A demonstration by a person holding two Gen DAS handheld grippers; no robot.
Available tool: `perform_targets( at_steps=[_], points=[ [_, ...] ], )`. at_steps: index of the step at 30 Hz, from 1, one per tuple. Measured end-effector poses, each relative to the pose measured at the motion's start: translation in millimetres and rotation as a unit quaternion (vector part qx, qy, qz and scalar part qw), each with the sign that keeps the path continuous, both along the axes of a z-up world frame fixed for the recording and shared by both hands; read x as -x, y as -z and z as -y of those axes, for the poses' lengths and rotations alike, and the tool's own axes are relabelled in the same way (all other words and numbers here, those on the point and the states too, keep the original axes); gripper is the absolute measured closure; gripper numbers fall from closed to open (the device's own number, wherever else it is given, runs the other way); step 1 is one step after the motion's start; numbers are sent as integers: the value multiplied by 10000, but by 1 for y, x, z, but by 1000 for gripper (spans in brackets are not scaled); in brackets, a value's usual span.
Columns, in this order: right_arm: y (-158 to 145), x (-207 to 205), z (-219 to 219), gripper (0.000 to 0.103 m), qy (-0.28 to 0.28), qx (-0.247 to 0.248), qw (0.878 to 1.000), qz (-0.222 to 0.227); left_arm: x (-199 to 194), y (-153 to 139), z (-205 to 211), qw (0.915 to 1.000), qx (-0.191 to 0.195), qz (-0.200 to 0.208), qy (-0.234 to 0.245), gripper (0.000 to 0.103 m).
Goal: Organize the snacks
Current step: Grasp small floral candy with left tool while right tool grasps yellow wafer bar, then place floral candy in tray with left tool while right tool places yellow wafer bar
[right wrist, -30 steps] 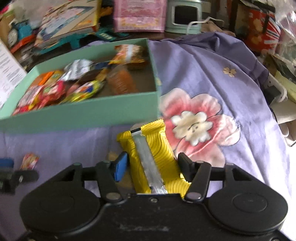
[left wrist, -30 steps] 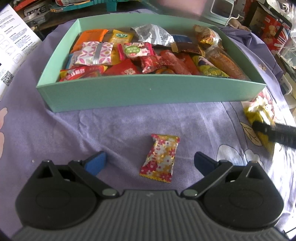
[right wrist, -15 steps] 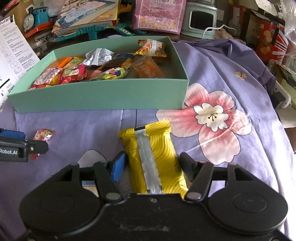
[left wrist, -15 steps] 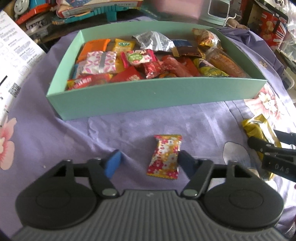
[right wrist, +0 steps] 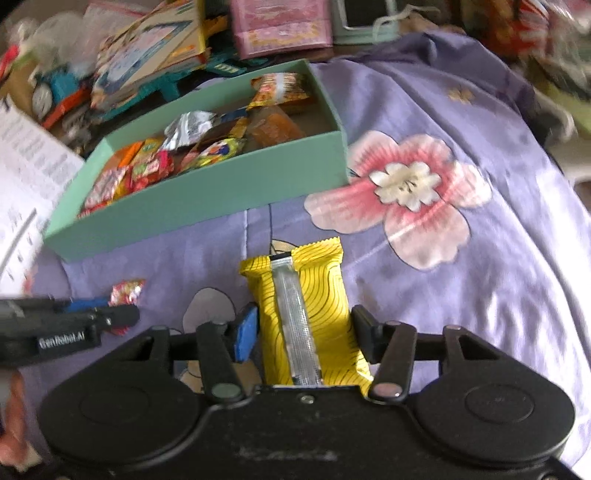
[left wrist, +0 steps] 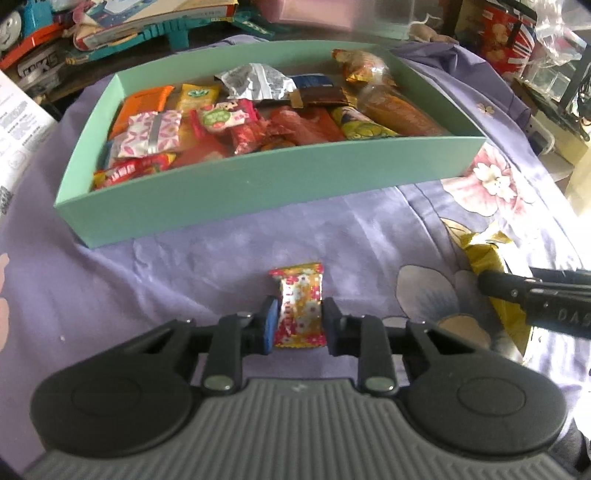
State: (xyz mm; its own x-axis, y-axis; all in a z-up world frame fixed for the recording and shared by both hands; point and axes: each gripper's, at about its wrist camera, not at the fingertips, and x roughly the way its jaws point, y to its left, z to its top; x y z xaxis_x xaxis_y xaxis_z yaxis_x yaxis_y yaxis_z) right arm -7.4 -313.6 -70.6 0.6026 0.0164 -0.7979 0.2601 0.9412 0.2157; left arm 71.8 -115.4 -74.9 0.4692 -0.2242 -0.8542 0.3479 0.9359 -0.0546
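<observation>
A small flowered candy (left wrist: 299, 295) lies on the purple cloth in front of the teal snack box (left wrist: 258, 184). My left gripper (left wrist: 300, 325) is closing, and its pads press the candy from both sides. The box holds several wrapped snacks. In the right wrist view a yellow snack packet (right wrist: 314, 280) with a silver seam stands between the fingers of my right gripper (right wrist: 303, 332), whose jaws are closing against its sides. That packet (left wrist: 487, 254) also shows at the right of the left wrist view. The candy (right wrist: 127, 291) and a left finger (right wrist: 110, 317) show at the left.
The purple cloth has a large pink flower (right wrist: 406, 192) right of the box (right wrist: 207, 206). A white printed sheet (right wrist: 26, 177) lies at the left. Toys, books (left wrist: 166, 22) and a pink carton (right wrist: 280, 26) crowd the back edge. A hand (right wrist: 14, 417) shows low left.
The left jaws came in from wide open onto the flowered candy. The right wrist view swung and tilted, with the yellow packet staying between its fingers.
</observation>
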Motion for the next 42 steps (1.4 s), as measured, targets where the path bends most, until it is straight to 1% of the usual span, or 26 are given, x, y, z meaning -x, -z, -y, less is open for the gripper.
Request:
perform_targets(
  at_steps=[2,5,11,17,22,27,33,38,42],
  points=[
    [-3,4,7,50,108,-162,9998,-6,2,-4,-2,10000,31,9,-9,79],
    [-15,7,12,50,176,-176,9996,114,5,-18,-7,9998,177,98,-15,79],
    [-55,-3,20,50,205,-239,9975,627,-4,-58,-14,9977,487,463,-52,79],
    [-93,-41,23,50,142,-398,9933,1072,-35,-91,-15,9945,594,843,-180,79],
    [-103,-83,20,50,98,-474,9917,1193,-69,-109,-6,9924,622,1033,-242,79],
    [-100,-120,16,50,134,-485,9914,1211,-100,-109,4,9926,637,995,-266,79],
    [-85,-162,8,50,29,-392,9930,1116,-127,-89,15,9951,582,765,-233,79],
    [-75,-178,3,49,-27,-333,9939,1047,-139,-76,21,9962,549,639,-213,79],
    [-70,-182,3,49,-26,-291,9943,1022,-144,-71,23,9966,529,594,-203,79]
  ],
)
